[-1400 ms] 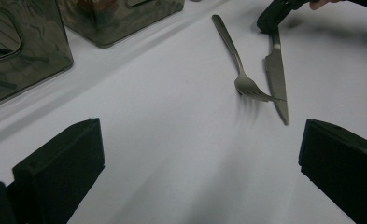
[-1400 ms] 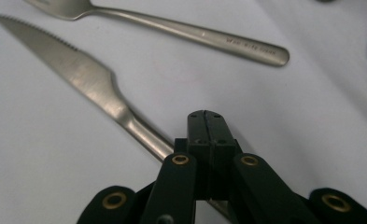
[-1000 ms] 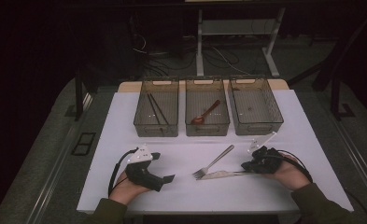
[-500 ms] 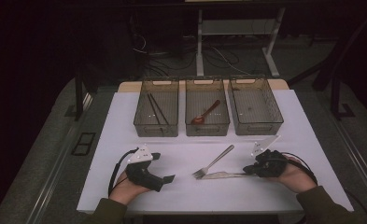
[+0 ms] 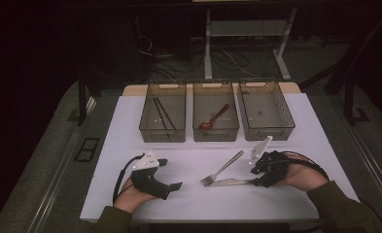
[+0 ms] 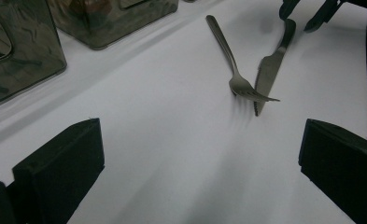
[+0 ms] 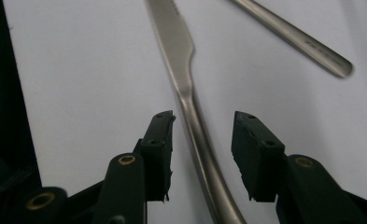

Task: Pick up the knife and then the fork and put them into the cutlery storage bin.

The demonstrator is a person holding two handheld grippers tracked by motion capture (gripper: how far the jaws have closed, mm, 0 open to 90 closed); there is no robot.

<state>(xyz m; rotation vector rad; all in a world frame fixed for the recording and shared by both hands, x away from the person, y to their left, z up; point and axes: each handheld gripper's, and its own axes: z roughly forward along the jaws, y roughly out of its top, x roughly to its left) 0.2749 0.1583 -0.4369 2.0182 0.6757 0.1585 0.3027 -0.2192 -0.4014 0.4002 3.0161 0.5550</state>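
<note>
The knife (image 7: 190,98) lies flat on the white tabletop (image 5: 130,126) near its front edge, blade toward the middle, handle running back between the jaws of the right hand-held gripper (image 7: 202,140). Those jaws have just been opening: they stand partly apart, one pad on each side of the handle, with a gap on both sides, so nothing is gripped. In the high view the right hand (image 5: 303,177) rests low at the tabletop's right front, its hand-held gripper (image 5: 256,179) pointing left along the knife (image 5: 230,182). Compared with a second ago, this hand sits a little higher and farther right.

A fork (image 5: 222,168) lies just beside the knife, its tines crossing over the blade tip, its handle slanting away toward the bins.

The left hand-held gripper (image 6: 200,158) stands wide open and empty, aimed across bare tabletop at the fork (image 6: 235,70) and knife (image 6: 267,74); the left hand (image 5: 132,191) has kept its place.

Behind stand three clear bins in a row: the left bin (image 5: 147,127) holds chopsticks (image 5: 163,115), the middle bin (image 5: 234,127) a red spoon (image 5: 214,118), beside them the right bin (image 5: 288,124).
</note>
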